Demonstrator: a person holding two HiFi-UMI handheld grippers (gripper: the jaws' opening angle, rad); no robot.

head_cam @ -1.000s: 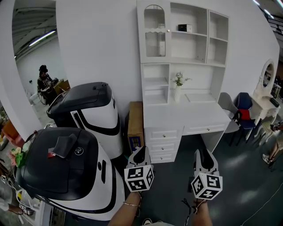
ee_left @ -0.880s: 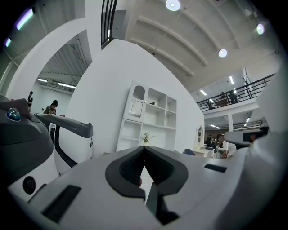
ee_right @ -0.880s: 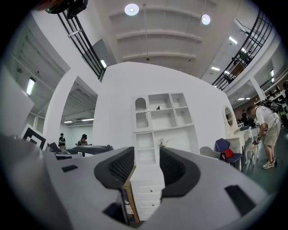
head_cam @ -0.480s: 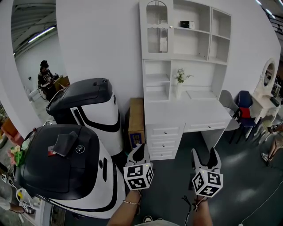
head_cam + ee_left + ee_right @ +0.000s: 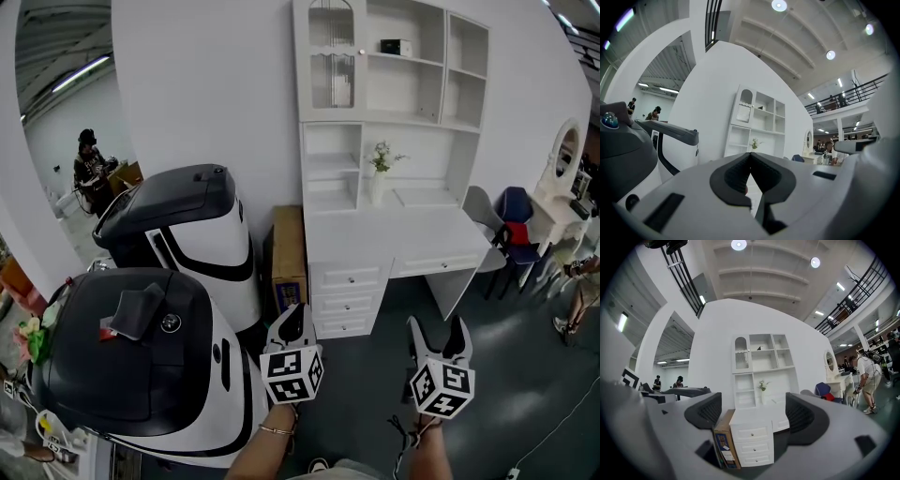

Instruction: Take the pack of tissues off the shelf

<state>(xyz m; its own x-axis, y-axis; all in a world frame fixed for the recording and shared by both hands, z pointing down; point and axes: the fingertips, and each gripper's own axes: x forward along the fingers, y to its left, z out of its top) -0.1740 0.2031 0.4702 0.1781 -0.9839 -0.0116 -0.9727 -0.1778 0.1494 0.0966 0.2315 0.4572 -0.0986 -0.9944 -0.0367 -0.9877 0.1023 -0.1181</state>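
APPROACH STAGE: A person is standing well back from a white shelf unit [image 5: 394, 94], with the reach for the pack of tissues [image 5: 395, 47] not yet begun. The pack, a small dark-and-white box by the look of it, is sitting on the upper open shelf, high above the desk [image 5: 403, 239] and the vase of flowers [image 5: 377, 183]. The right claw [image 5: 439, 334] is spreading its jaws, with nothing between them, and is pointing at the desk drawers rather than the shelf. The left claw [image 5: 296, 319] is holding its jaws pressed together on nothing, low in front of a cardboard box [image 5: 288, 262] that is standing against the desk's side. The pack is lying well apart from both claws, far above and ahead of them. The next move is likely calling for a walk up to the desk and a high lift of the spread right claw until its jaws are straddling the pack, before any squeeze.
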